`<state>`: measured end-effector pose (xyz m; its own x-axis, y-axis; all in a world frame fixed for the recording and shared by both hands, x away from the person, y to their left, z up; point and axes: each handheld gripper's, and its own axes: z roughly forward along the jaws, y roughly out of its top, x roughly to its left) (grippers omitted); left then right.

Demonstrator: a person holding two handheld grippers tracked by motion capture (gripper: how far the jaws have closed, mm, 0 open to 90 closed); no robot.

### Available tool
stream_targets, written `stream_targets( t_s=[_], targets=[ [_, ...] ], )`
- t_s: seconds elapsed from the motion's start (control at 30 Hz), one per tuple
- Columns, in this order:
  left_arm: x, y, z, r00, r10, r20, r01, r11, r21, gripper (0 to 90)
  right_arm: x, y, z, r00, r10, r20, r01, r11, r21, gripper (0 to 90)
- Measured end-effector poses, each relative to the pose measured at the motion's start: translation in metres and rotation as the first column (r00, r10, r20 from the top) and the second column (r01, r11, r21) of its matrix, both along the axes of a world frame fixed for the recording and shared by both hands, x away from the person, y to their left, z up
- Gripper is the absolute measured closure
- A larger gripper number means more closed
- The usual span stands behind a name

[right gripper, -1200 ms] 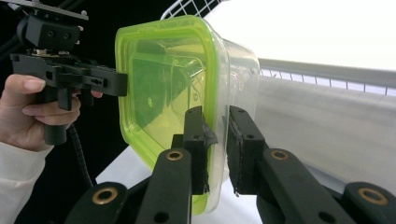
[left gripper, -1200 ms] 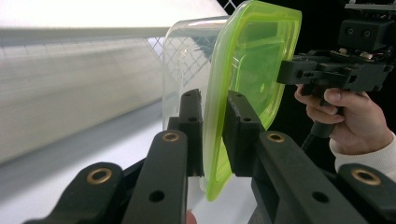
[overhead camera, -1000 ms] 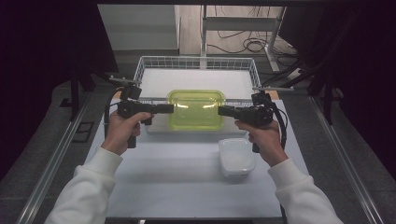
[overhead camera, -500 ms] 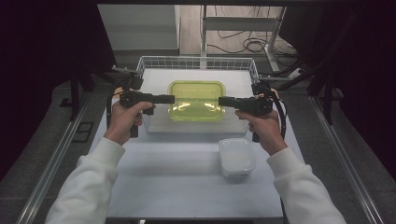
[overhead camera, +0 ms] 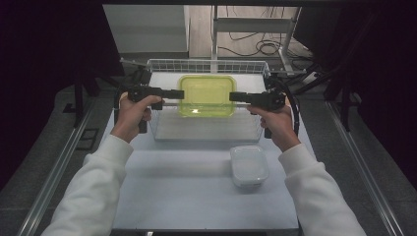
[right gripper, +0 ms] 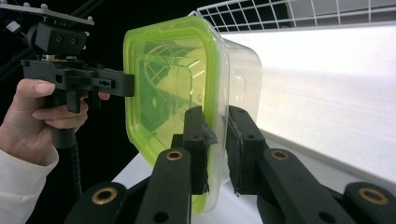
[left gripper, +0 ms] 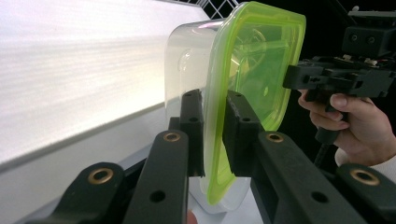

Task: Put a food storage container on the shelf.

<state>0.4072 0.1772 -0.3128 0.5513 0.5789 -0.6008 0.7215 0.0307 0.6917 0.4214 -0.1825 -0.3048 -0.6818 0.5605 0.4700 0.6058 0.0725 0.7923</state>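
Right now a clear container with a green lid (overhead camera: 206, 95) hangs in the air between two grippers, above the white wire basket (overhead camera: 206, 129) that sits at the far half of the table (overhead camera: 187, 191). From the high view, the left gripper (overhead camera: 180, 94) meets the lid's left edge and the right gripper (overhead camera: 232, 96) meets its right edge, each held in one of the person's hands, white sleeves reaching in from below. In the left gripper view, the two black jaws are closed on the lid's rim — one jaw on the clear-body side, one on the lid's top face — and the right gripper's view shows the same pinch on the opposite rim. A second clear container with a clear lid (overhead camera: 249, 164) rests on the table just in front of the basket's right corner, near the right forearm.
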Motion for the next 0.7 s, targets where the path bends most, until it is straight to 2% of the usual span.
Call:
stream_targets(
  t_s=[0.1, 0.27, 0.63, 0.67, 0.7],
  targets=[
    [0.007, 0.000, 0.003, 1.0000, 0.004, -0.004, -0.004, 1.0000, 0.001, 80.0, 0.008, 0.001, 0.004, 1.0000, -0.002, -0.008, 0.002, 1.000, 0.004, 78.2],
    [0.020, -0.004, 0.007, 0.9999, 0.012, 0.003, -0.012, 0.9993, 0.036, 80.2, 0.016, 0.000, 0.005, 0.9999, -0.016, -0.002, 0.016, 1.000, -0.001, 78.4],
    [0.048, -0.002, 0.010, 0.9998, 0.014, -0.013, -0.014, 0.9999, 0.004, 79.9, 0.033, 0.000, 0.015, 0.9998, -0.017, -0.005, 0.017, 1.000, 0.024, 79.2],
    [0.050, -0.001, 0.010, 0.9999, 0.008, -0.012, -0.008, 0.9999, 0.011, 79.8, 0.035, 0.000, 0.016, 0.9998, -0.018, -0.001, 0.018, 1.000, 0.011, 79.2],
    [0.051, -0.001, 0.010, 0.9997, 0.016, -0.017, -0.016, 0.9999, -0.003, 79.8, 0.037, 0.001, 0.016, 0.9998, -0.019, 0.004, 0.019, 1.000, 0.009, 79.2]
  ],
)
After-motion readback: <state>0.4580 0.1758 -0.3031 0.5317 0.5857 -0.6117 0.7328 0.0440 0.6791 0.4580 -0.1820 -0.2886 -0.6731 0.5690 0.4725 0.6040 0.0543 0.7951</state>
